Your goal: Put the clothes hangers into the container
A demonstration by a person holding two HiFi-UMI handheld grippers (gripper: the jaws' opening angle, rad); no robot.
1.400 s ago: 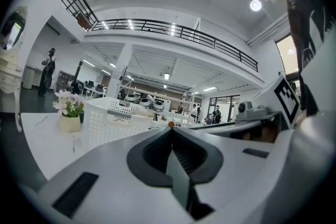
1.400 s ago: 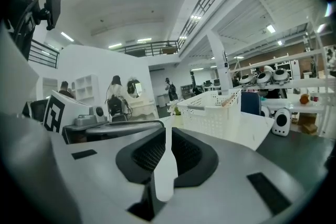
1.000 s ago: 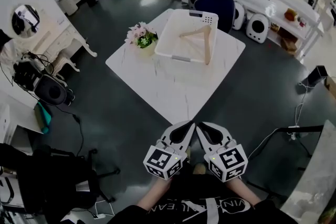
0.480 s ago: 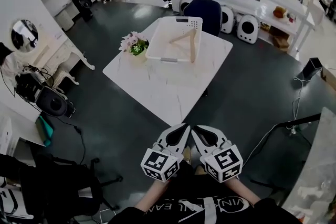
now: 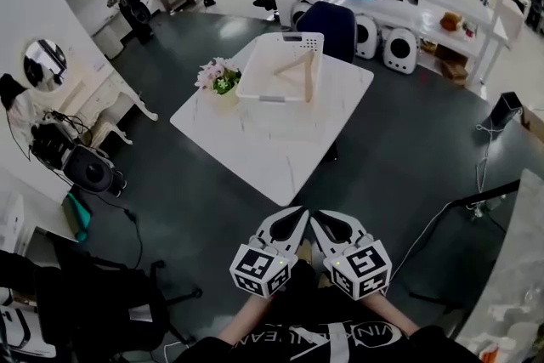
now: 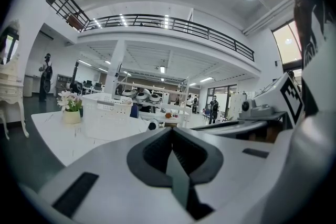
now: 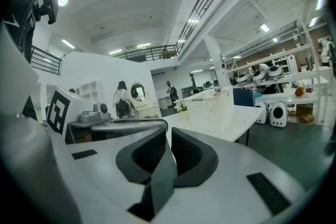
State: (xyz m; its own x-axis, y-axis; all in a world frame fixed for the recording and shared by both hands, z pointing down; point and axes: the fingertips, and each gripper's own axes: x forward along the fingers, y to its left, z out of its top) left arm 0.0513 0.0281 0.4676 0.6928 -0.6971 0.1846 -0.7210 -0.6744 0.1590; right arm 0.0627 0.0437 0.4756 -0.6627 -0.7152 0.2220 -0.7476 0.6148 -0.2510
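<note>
A white slotted container (image 5: pixel 259 75) stands on the far part of a white table (image 5: pixel 255 149), with a wooden clothes hanger (image 5: pixel 304 72) lying inside it. Both grippers are held close to the person's body, well short of the table's near corner. My left gripper (image 5: pixel 300 214) is shut with nothing between its jaws, and my right gripper (image 5: pixel 316 216) beside it is shut and empty too. The container (image 6: pixel 107 113) shows low at the left of the left gripper view and the container (image 7: pixel 210 105) shows at mid-right in the right gripper view.
A pot of pink flowers (image 5: pixel 219 77) stands left of the container. A blue chair (image 5: pixel 335 21) is behind the table. Shelving (image 5: pixel 399 4) with round white appliances lines the back right. A dark office chair (image 5: pixel 93 302) and cables sit at lower left. A person (image 5: pixel 127 0) stands far off.
The head view has shifted slightly, so the table and container sit a little farther and more central. Both grippers stay together, shut, near the body.
</note>
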